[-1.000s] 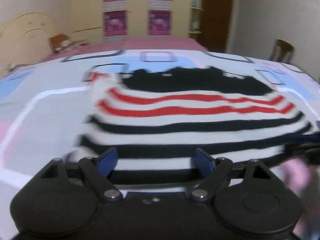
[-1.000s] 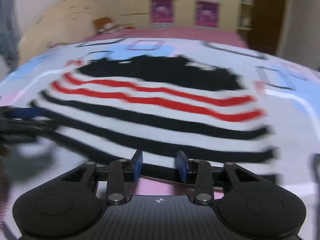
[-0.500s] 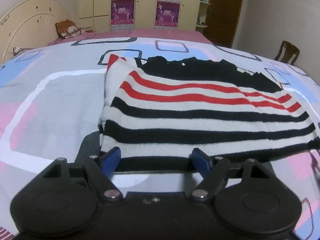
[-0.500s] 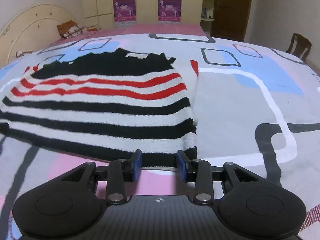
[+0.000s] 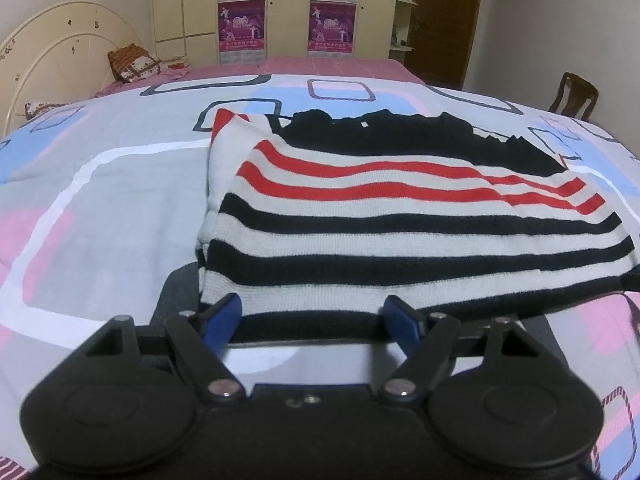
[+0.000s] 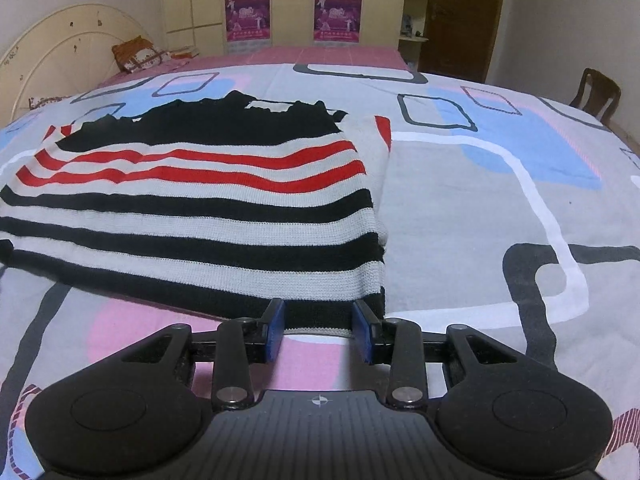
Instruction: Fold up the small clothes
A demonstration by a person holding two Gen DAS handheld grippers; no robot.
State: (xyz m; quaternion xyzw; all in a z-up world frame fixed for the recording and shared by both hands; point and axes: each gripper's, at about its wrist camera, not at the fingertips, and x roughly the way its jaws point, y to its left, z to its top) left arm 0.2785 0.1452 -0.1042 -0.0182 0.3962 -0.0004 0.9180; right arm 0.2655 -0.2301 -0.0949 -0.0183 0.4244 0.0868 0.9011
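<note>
A striped knit sweater (image 5: pixel 400 216), white with black and red stripes and a black top, lies folded flat on the bed. It also shows in the right wrist view (image 6: pixel 208 208). My left gripper (image 5: pixel 316 316) is open, its blue pads either side of the sweater's near left hem. My right gripper (image 6: pixel 318 328) is open at the near right corner of the hem, jaws standing apart by a narrower gap. Neither holds cloth.
The bed sheet (image 5: pixel 100 200) is patterned with grey, pink and blue squares. A cream headboard (image 5: pixel 52 64) and a plush toy (image 5: pixel 132 62) are at the far left. A wooden chair (image 6: pixel 596 92) stands at the right. Wardrobes line the back wall.
Both grippers have drawn apart toward the two near corners of the sweater and settled; the views went from blurred to steady. The sweater lies still.
</note>
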